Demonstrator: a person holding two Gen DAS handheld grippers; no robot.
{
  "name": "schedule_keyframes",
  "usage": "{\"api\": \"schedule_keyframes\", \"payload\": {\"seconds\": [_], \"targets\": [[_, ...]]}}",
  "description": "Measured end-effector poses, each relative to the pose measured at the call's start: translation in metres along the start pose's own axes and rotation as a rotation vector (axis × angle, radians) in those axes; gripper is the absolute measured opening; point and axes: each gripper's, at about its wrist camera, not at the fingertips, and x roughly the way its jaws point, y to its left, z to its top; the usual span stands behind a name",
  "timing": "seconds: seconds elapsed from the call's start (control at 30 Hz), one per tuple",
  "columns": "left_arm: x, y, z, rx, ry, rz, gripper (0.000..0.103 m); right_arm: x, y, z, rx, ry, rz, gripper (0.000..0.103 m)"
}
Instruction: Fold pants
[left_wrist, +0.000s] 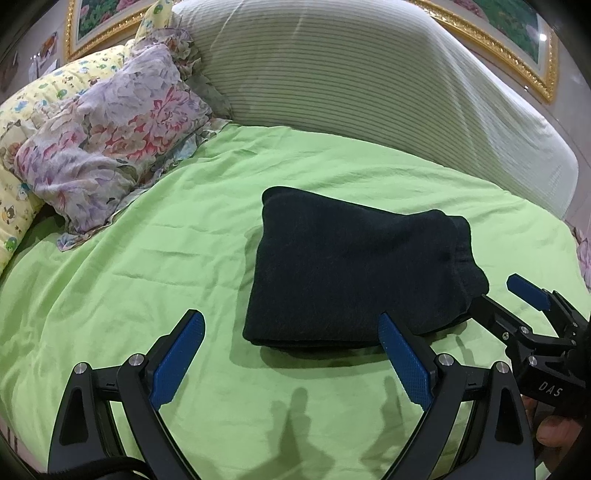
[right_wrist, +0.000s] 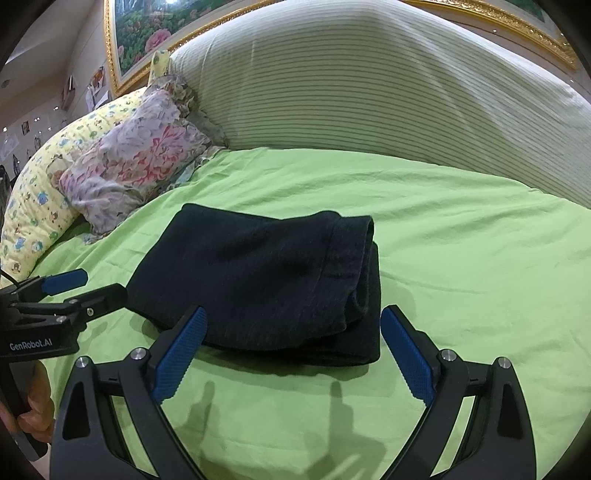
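Note:
The dark navy pants (left_wrist: 354, 273) lie folded into a compact rectangle on the green bed sheet (left_wrist: 147, 258); they also show in the right wrist view (right_wrist: 266, 280). My left gripper (left_wrist: 291, 354) is open and empty, just in front of the pants' near left edge. My right gripper (right_wrist: 291, 350) is open and empty, just in front of the pants' near right edge. The right gripper also shows at the right of the left wrist view (left_wrist: 506, 295), beside the pants' right corner. The left gripper shows at the left of the right wrist view (right_wrist: 92, 286).
A floral pillow (left_wrist: 110, 147) and a yellow patterned pillow (left_wrist: 22, 155) lie at the back left. A large striped cushion (left_wrist: 369, 81) stands along the back. Gold-framed pictures (right_wrist: 147, 33) hang on the wall behind.

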Motion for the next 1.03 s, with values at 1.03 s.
{"api": "schedule_keyframes", "payload": {"seconds": [1.03], "targets": [[0.008,-0.016,0.011,0.025,0.024,-0.018,0.094,-0.002,-0.02,0.007,0.05,-0.005,-0.006,0.095]]}}
